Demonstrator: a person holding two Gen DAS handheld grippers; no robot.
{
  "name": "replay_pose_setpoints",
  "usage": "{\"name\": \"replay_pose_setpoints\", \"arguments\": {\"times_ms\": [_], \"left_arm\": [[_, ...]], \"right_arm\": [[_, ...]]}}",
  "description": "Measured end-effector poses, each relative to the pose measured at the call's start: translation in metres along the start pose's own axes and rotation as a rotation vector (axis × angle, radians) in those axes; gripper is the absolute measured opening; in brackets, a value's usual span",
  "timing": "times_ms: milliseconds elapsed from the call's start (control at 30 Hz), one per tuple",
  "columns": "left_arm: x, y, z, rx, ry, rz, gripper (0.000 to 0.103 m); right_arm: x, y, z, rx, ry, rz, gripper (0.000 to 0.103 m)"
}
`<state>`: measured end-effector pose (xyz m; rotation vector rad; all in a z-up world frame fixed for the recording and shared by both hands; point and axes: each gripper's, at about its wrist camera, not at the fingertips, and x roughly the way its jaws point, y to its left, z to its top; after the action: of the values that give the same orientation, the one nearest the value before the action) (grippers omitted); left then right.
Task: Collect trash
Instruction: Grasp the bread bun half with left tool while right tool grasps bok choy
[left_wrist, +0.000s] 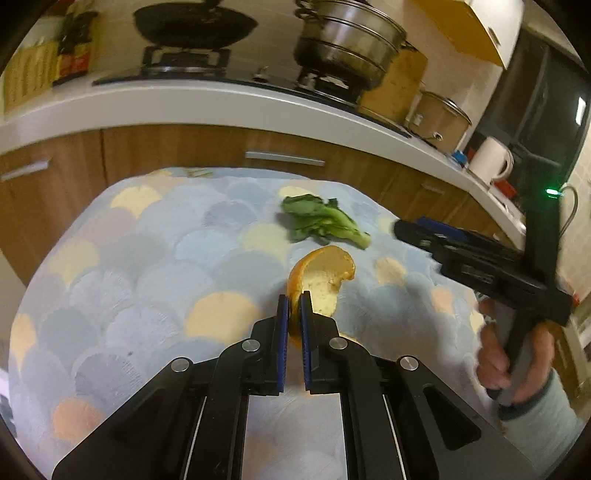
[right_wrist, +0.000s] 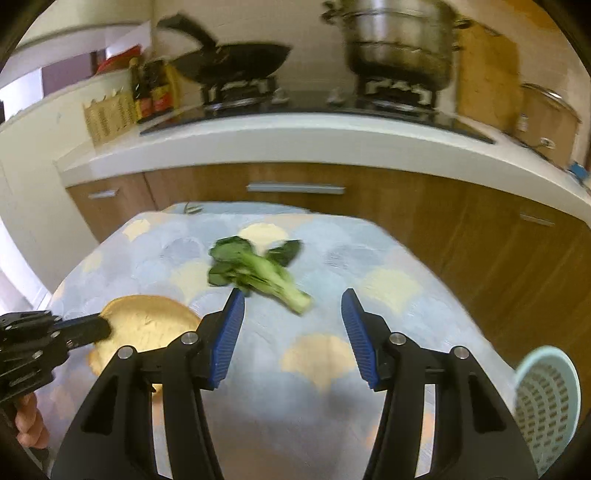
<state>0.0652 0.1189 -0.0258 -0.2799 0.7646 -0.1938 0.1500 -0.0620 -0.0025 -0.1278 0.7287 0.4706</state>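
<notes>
My left gripper is clamped on the orange peel: the two blue pads pinch its lower rim, and the rest of the curled piece stands up past my fingertips, pale inside facing right. From my right wrist view the same peel shows near the left edge of the tabletop, with my left gripper biting its edge.

My right gripper is spread wide with nothing between the pads. The leafy green vegetable scrap lies on the scalloped cloth just beyond my right fingertips, nearer the left pad, its pale stem end pointing toward the gap. It sits toward the far edge of the tabletop, apart from the peel. A pale blue perforated basket stands at the right edge, beside my right finger.
</notes>
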Motion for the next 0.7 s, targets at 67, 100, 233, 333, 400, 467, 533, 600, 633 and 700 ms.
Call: {"name": "replay_pose_setpoints", "arguments": {"times_ms": [67, 100, 233, 333, 400, 467, 533, 600, 633, 700], "left_arm": [[-0.002, 0.005, 0.0, -0.002, 0.002, 0.012, 0.005], [0.0, 0.006, 0.0, 0.0, 0.006, 0.008, 0.005], [0.006, 0.012, 0.001, 0.0, 0.032, -0.03, 0.005], [0.016, 0.014, 0.003, -0.01, 0.052, -0.075, 0.008], [0.02, 0.013, 0.003, -0.012, 0.06, -0.096, 0.01], [0.024, 0.011, 0.003, -0.009, 0.067, -0.107, 0.013], [0.028, 0.008, 0.004, -0.002, 0.072, -0.109, 0.022], [0.033, 0.003, 0.006, 0.005, 0.077, -0.115, 0.03], [0.035, 0.0, 0.007, 0.007, 0.08, -0.117, 0.033], [0.041, -0.007, 0.007, 0.012, 0.094, -0.115, 0.033]], "right_arm": [[0.017, 0.005, 0.004, -0.015, 0.027, 0.009, 0.051], [0.024, 0.006, 0.006, -0.026, 0.035, 0.008, 0.051], [0.046, 0.007, 0.01, -0.065, 0.072, 0.022, 0.051], [0.065, 0.009, 0.012, -0.105, 0.119, 0.027, 0.051], [0.078, 0.01, 0.011, -0.117, 0.159, 0.033, 0.051], [0.079, 0.011, 0.011, -0.122, 0.155, 0.029, 0.047], [0.079, 0.013, 0.009, -0.129, 0.154, 0.032, 0.039], [0.078, 0.014, 0.008, -0.134, 0.149, 0.035, 0.031], [0.078, 0.015, 0.008, -0.138, 0.146, 0.036, 0.024], [0.076, 0.017, 0.007, -0.145, 0.142, 0.035, 0.015]]}}
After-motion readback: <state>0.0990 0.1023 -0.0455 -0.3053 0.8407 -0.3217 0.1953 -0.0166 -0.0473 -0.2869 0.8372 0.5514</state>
